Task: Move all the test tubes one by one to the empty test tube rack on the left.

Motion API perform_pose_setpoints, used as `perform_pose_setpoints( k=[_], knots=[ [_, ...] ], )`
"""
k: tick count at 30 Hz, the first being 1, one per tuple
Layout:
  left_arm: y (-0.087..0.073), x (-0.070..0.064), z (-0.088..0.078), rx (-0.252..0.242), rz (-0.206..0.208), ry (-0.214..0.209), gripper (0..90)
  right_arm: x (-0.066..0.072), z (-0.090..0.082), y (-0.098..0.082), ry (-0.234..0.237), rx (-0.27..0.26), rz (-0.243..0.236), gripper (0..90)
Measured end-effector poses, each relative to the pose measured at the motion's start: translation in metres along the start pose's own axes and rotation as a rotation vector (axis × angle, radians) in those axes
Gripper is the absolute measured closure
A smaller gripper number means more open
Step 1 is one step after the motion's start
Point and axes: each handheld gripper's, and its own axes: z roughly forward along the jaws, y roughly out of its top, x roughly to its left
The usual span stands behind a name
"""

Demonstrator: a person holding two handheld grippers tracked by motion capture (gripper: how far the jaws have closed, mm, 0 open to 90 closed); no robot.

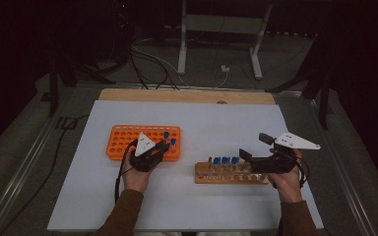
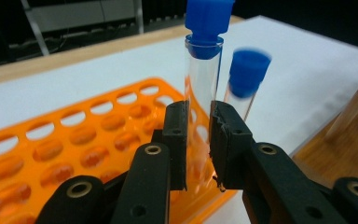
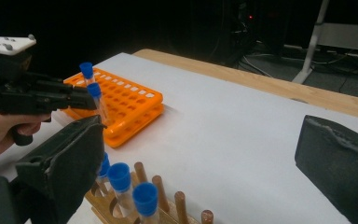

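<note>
The left gripper (image 2: 198, 140) has its jaws clamped on a clear tube (image 2: 203, 79) with a blue cap, gripped low on the glass and held upright over the right end of the orange rack (image 1: 128, 142), which lies on the desk (image 1: 216, 123); a second capped tube (image 2: 244, 81) stands in the rack just beside it; the step in hand looks like seating the held tube in a free hole; to do it well, keep the tube plumb, line its foot up over the hole before lowering, and steer clear of the neighbour, since the two caps sit close enough to knock; let go only when the tube rests on the lower tier, then lift straight up so the jaws do not drag it out again; the right gripper (image 1: 251, 147) hangs over the wooden rack (image 1: 231, 173) with its jaws wide apart and nothing between them, well placed to take the next tube; it should wait there rather than crowd the left hand; by count: two racks, one orange and one wooden; two tubes at the orange rack, one held and one seated; three blue-capped tubes (image 1: 225, 161) standing in the wooden rack in the high view; so five tubes in all, as far as the views let me tell.
</note>
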Motion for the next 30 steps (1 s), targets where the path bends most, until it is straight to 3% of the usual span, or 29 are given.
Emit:
perform_pose_setpoints(
  k=[7, 20, 30],
  knots=[
    [-0.0047, -0.0019, 0.0019, 0.026, 0.028, 0.008, 78.0, -0.0006, 0.0008, -0.0020, 0.004, 0.008, 0.000, 1.7],
    [-0.0090, -0.0037, 0.0055, 0.060, 0.036, 0.015, 78.0, 0.0017, 0.0040, -0.0045, 0.023, 0.020, -0.010, 1.7],
    [-0.0102, -0.0050, 0.0055, 0.056, 0.021, 0.021, 77.8, 0.0036, 0.0052, -0.0056, 0.038, 0.024, -0.020, 1.8]
  ],
)
